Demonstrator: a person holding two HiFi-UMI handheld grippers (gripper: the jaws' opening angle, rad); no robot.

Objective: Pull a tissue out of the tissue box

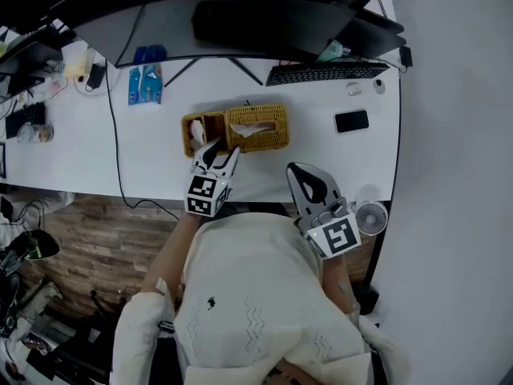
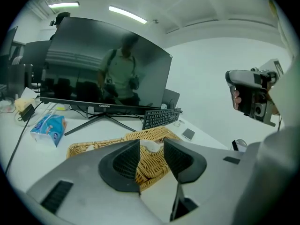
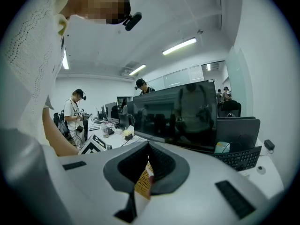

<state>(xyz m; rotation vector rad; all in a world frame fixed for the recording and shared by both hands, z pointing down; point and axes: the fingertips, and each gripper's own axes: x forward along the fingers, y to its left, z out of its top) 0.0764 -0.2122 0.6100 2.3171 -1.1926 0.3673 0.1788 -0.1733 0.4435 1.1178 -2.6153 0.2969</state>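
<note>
A woven wicker tissue box (image 1: pixel 268 139) lies on the white desk (image 1: pixel 160 159), with a white tissue (image 1: pixel 250 131) poking from its top slot. My left gripper (image 1: pixel 222 152) hovers at the box's near left corner, open and empty. In the left gripper view the wicker box (image 2: pixel 146 165) and tissue (image 2: pixel 153 146) show through the gap of the left gripper (image 2: pixel 151 148). My right gripper (image 1: pixel 299 170) hangs over the desk's front edge to the right of the box, shut with nothing held. In its own view the right gripper (image 3: pixel 148 149) has its jaws together.
A wicker side compartment (image 1: pixel 195 131) adjoins the box on the left. Behind stand a monitor (image 1: pixel 240 14), a keyboard (image 1: pixel 327 73), a phone (image 1: pixel 351 121) and a blue tissue pack (image 1: pixel 145 84). A small fan (image 1: pixel 371 216) sits off the desk's right front. People (image 3: pixel 75 114) work at far desks.
</note>
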